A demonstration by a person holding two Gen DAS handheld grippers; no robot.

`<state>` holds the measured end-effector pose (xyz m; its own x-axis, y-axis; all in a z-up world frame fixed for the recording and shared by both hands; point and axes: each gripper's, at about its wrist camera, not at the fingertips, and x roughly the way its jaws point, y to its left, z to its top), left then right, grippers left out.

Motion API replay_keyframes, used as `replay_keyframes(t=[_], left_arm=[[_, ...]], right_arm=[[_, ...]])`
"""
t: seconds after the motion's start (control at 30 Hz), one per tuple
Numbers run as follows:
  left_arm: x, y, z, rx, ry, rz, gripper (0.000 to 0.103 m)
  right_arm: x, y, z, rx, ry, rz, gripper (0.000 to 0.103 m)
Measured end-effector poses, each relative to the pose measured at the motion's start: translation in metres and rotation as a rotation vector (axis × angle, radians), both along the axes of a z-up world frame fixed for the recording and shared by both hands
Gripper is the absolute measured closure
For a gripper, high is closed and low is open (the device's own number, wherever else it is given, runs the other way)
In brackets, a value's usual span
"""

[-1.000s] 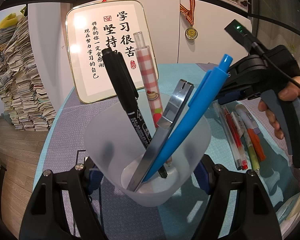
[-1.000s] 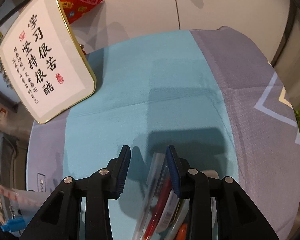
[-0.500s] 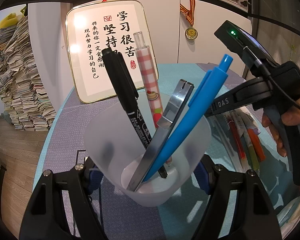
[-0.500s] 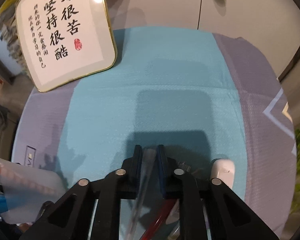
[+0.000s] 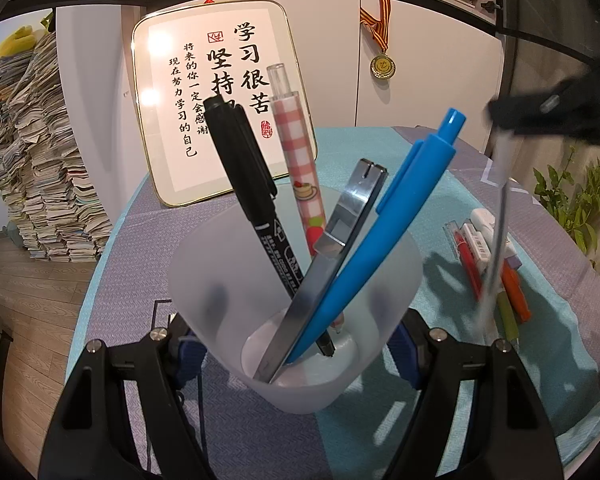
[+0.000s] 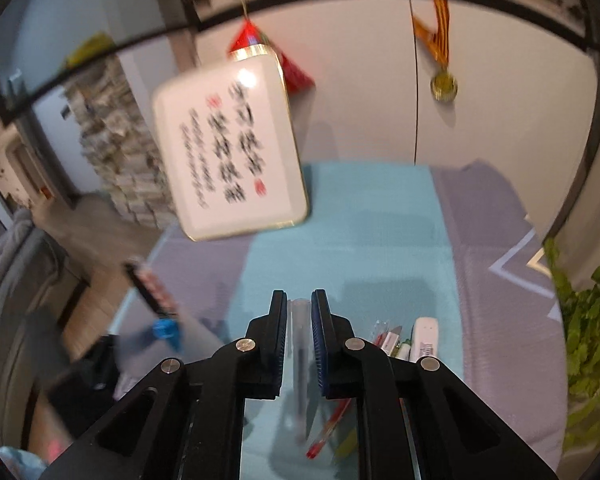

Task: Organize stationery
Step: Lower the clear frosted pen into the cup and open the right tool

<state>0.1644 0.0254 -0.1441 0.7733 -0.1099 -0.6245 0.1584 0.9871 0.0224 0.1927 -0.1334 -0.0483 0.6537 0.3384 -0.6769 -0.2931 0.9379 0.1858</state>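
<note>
The left gripper [image 5: 296, 344] clamps the frosted cup [image 5: 292, 312], which holds a black marker [image 5: 252, 200], a checked pen [image 5: 298, 160], a metal ruler [image 5: 332, 256] and a blue pen [image 5: 384, 232]. The right gripper [image 6: 299, 320] is pinched tight on a clear pen [image 6: 300, 344] (blurred), lifted above the loose pens [image 5: 492, 268] on the tablecloth [image 5: 380, 148]. Beyond leans a calligraphy plaque [image 5: 220, 92].

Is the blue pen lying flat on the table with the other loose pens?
No, the blue pen stands tilted inside the frosted cup, beside the black marker and the metal ruler.
</note>
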Motion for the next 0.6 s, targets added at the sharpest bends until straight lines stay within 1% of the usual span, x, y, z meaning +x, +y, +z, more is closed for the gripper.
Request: replay_keyframes(t=[0.1,0.13,0.3,0.43,0.5,0.6], left_arm=[[0.0,0.0,0.0,0.0,0.0,0.0,0.029],[0.0,0.0,0.0,0.0,0.0,0.0,0.029],[0.0,0.0,0.0,0.0,0.0,0.0,0.029],[0.0,0.0,0.0,-0.001,0.0,0.0,0.029],[0.0,0.0,0.0,-0.001,0.0,0.0,0.029],[0.0,0.0,0.0,-0.001,0.0,0.0,0.029]], right_arm=[[-0.019,-0.004,0.021,0.024,-0.068,0.001,0.09],[-0.017,-0.004,0.027,0.031,-0.086,-0.001,0.09],[-0.035,-0.001,0.066,0.075,-0.199,0.018,0.09],[-0.051,0.01,0.096,0.112,-0.279,0.076,0.09],[-0.057,0.018,0.107,0.133,-0.302,0.117,0.09],[-0.061,0.029,0.114,0.149,-0.315,0.17,0.09]])
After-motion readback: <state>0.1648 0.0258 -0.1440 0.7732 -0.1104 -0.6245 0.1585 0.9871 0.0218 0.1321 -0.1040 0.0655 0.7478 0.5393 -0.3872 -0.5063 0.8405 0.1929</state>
